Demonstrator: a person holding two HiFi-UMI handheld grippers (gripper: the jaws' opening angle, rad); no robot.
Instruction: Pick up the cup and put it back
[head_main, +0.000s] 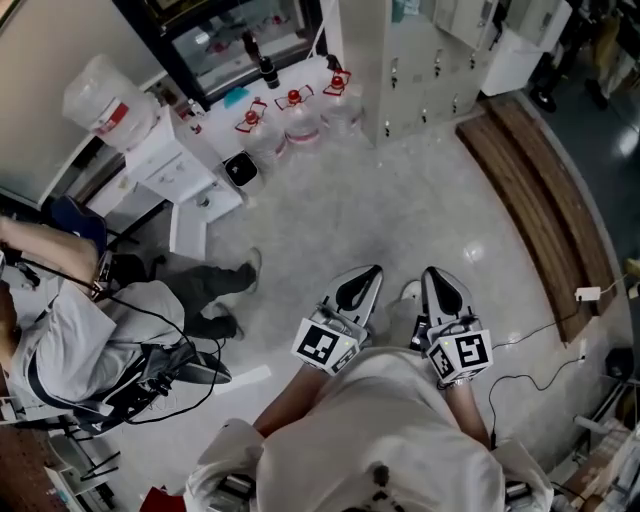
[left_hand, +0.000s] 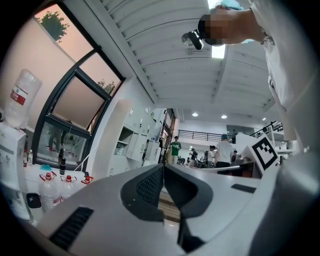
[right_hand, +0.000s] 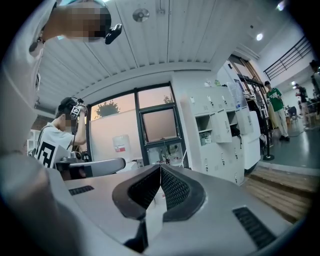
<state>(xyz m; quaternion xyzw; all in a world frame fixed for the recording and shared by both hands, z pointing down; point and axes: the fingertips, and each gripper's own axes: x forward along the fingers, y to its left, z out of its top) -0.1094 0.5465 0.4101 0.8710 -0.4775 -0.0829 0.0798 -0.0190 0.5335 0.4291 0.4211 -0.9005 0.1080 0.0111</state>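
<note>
Here the left gripper (head_main: 370, 276) and the right gripper (head_main: 437, 279) both have jaws clenched together, empty, above the floor (head_main: 400, 200).

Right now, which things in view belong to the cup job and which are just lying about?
Job: left gripper, right gripper, both shut and empty; no cup in view.
Lying about: water bottles, water dispenser, lockers, seated person, wooden platform.

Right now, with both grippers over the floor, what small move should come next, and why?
Probably step toward the water dispenser to find the cup: no view shows one, and the left gripper and right gripper are both shut on nothing, above the floor.
</note>
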